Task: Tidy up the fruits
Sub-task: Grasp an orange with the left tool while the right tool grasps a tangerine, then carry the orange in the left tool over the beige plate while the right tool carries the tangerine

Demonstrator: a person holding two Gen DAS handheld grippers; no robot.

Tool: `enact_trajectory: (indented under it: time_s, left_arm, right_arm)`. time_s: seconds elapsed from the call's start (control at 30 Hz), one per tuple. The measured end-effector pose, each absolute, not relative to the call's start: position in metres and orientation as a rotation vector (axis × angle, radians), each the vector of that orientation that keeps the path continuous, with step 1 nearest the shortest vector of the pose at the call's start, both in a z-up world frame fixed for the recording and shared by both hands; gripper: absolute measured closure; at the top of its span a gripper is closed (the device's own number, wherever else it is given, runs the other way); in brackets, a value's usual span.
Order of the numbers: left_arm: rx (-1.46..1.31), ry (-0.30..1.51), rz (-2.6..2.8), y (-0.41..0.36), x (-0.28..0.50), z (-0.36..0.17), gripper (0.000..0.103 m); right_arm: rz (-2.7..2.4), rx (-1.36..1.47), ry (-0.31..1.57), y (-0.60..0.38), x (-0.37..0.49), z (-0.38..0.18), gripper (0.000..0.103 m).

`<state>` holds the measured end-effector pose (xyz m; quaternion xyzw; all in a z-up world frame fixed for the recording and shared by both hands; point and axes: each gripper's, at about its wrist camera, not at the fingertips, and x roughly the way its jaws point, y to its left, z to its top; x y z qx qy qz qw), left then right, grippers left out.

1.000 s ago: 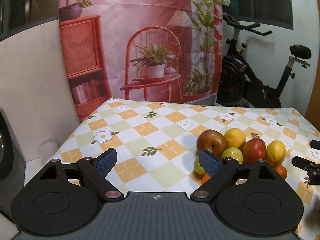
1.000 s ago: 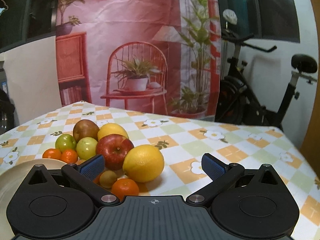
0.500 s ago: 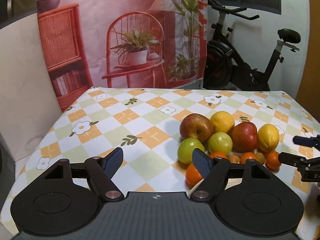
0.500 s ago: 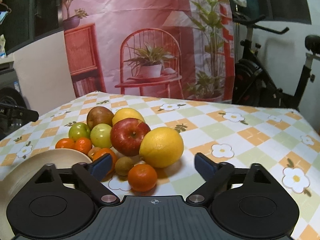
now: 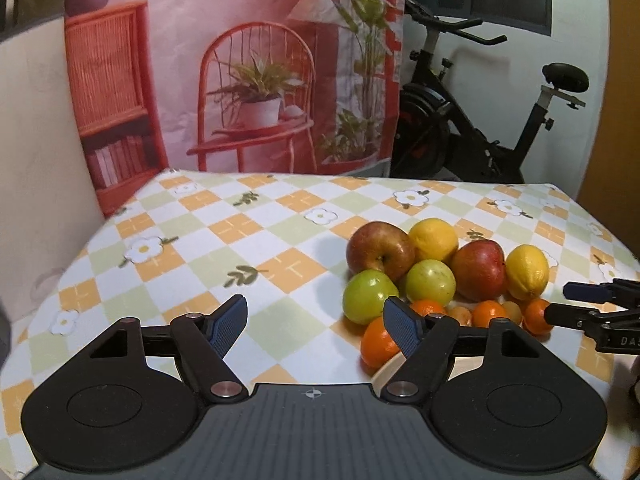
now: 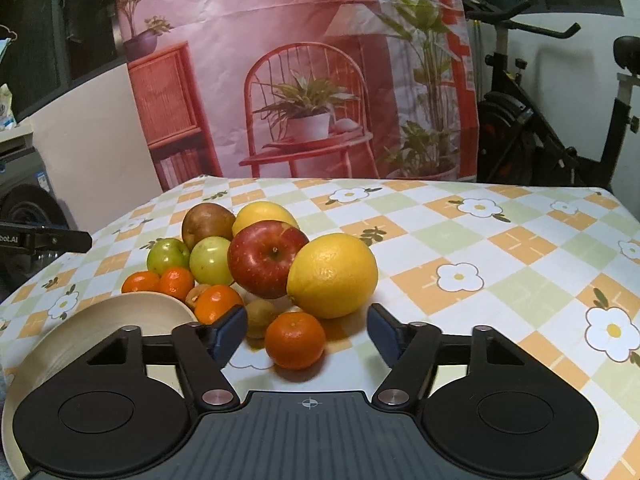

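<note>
A fruit pile lies on the checked tablecloth (image 6: 460, 240): a red apple (image 6: 268, 258), a lemon (image 6: 332, 276), green apples (image 6: 210, 260), several mandarins and a kiwi (image 6: 260, 318). My right gripper (image 6: 306, 334) is low at the pile's near edge. Its jaws are closing with one mandarin (image 6: 295, 340) between them, and the pads are clear of it on both sides. My left gripper (image 5: 316, 326) hovers open over bare cloth left of the pile, with nothing between its fingers. A mandarin (image 5: 378, 344) and a green apple (image 5: 370, 296) sit just beyond its right finger.
A cream bowl (image 6: 100, 320) stands at the near left of the pile, partly under my right gripper's body. The table's left edge drops off near a white wall (image 5: 36, 160). An exercise bike (image 5: 480, 120) stands behind the table. A printed backdrop (image 6: 300, 80) hangs at the back.
Both views have tipped down toward the table. The right jaws narrowed around the front mandarin. The left jaws narrowed early, then held, and the left gripper sank a little.
</note>
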<state>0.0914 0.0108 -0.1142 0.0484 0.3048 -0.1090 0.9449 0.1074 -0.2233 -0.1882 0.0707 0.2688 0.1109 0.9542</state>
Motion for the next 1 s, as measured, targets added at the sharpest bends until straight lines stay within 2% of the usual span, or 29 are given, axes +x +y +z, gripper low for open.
enact_trajectory:
  time_s: [0.1, 0.33, 0.4, 0.47, 0.53, 1.0]
  left_arm:
    - [0.096, 0.648, -0.225, 0.01, 0.094, -0.116, 0.031]
    - [0.062, 0.696, -0.253, 0.011, 0.104, -0.124, 0.038]
    - [0.056, 0.707, -0.275, 0.009, 0.107, -0.125, 0.047]
    - [0.043, 0.724, -0.298, 0.007, 0.111, -0.127, 0.05]
    - [0.02, 0.745, -0.306, 0.006, 0.117, -0.13, 0.051]
    - [-0.069, 0.842, -0.37, -0.007, 0.14, -0.154, 0.051]
  right_arm:
    - [0.228, 0.145, 0.553, -0.223, 0.108, -0.189, 0.052]
    - [0.247, 0.14, 0.58, -0.221, 0.112, -0.191, 0.058]
    - [0.252, 0.134, 0.586, -0.219, 0.112, -0.191, 0.063]
    - [0.258, 0.128, 0.594, -0.218, 0.113, -0.191, 0.067]
    - [0.261, 0.123, 0.6, -0.217, 0.114, -0.192, 0.07]
    - [0.267, 0.122, 0.613, -0.215, 0.115, -0.192, 0.069]
